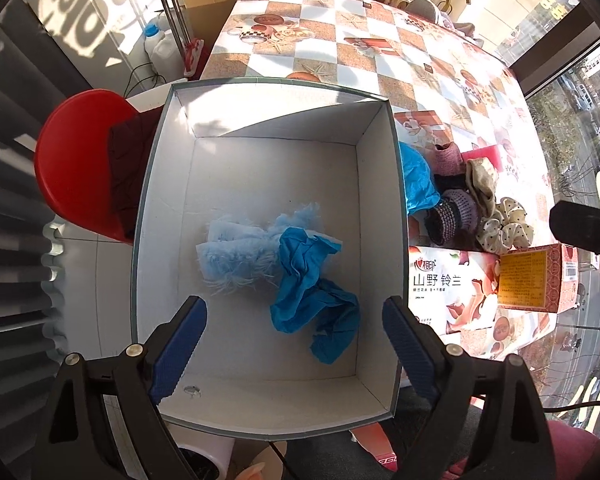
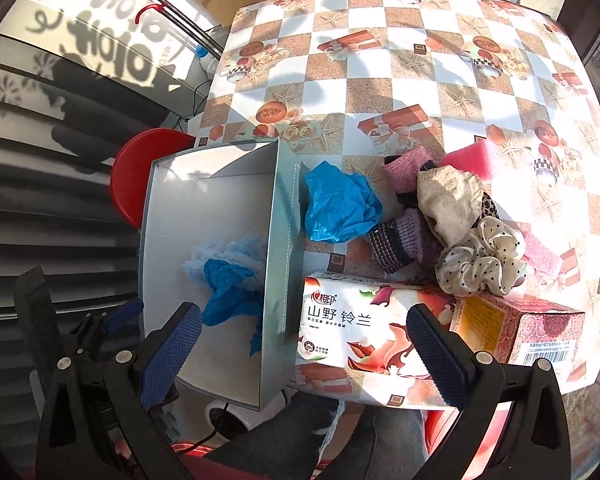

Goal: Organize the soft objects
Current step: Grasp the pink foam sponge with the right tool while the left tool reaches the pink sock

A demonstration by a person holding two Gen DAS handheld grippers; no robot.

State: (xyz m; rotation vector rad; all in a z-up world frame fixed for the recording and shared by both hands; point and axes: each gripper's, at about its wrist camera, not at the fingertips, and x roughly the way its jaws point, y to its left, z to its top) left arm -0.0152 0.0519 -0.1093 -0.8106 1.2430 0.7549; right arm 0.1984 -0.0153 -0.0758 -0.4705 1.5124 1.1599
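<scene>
We see the left gripper with its jaws spread wide and nothing between them, hanging over the open white box. Inside the box, just beyond the blue pads, a crumpled blue cloth lies on the floor, partly over a pale blue fluffy piece.

The right gripper is likewise wide open and empty. One of its fingers sits over the box's near corner, the other over a tissue pack lying just beside the box's outer wall on the checkered tablecloth.

Beyond the tissue pack, a second blue cloth is bunched up against the box's outer wall. Further from the box we see a heap of soft things touching one another: a knitted purple-striped piece, a pink knitted piece, a beige sock, a dotted cream scrunchie and a pink sponge. A patterned carton stands beside the tissue pack, away from the box. A red stool shows on the box's opposite side.
</scene>
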